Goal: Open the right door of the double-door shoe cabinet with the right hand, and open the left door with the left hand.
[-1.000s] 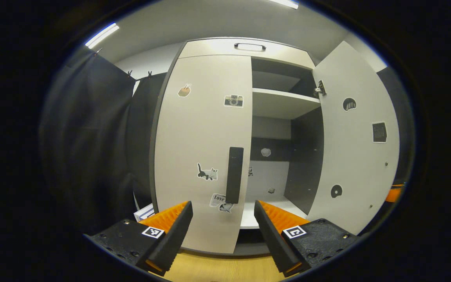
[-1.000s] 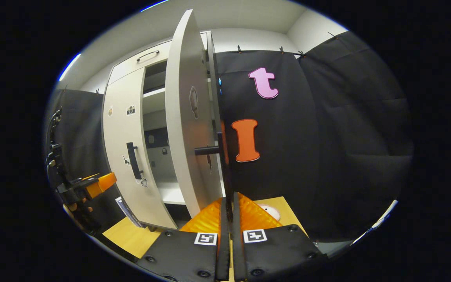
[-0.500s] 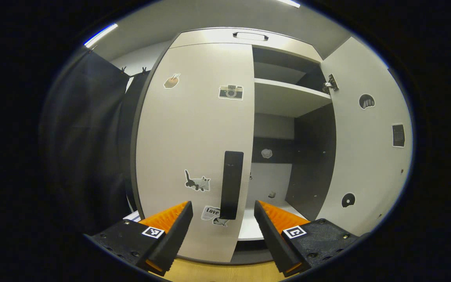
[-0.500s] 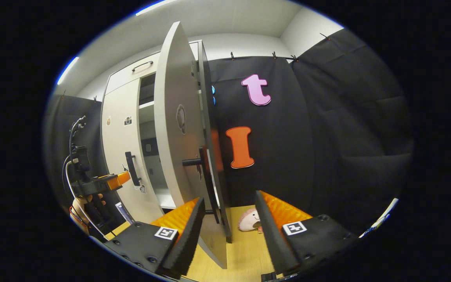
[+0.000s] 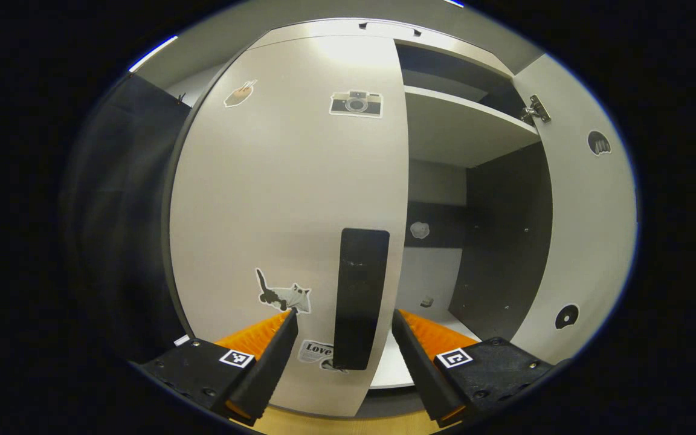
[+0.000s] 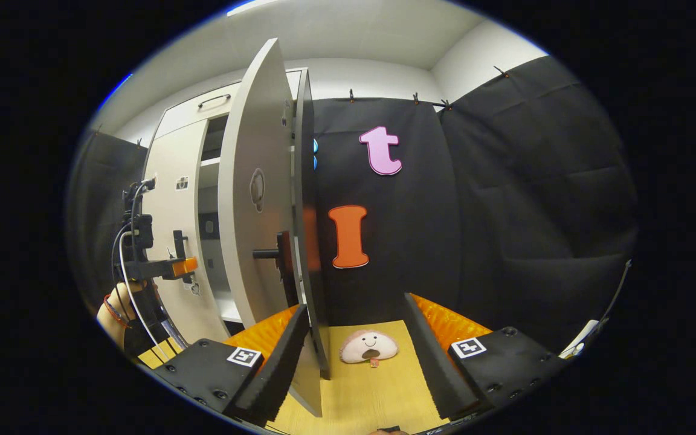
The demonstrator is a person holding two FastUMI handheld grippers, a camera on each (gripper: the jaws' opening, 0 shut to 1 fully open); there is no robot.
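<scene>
While flat, left door (image 5: 287, 199) bears rectangular handle (image 5: 359, 296).

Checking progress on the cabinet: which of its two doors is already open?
The right door, swung wide so the shelves show. The left door is shut, its dark handle between the open left tongs.

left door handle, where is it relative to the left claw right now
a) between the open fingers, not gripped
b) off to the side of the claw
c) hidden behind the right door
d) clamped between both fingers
a: in the left gripper view the left door handle stands in the gap of the open left claw, with space showing on both sides of it.
</scene>
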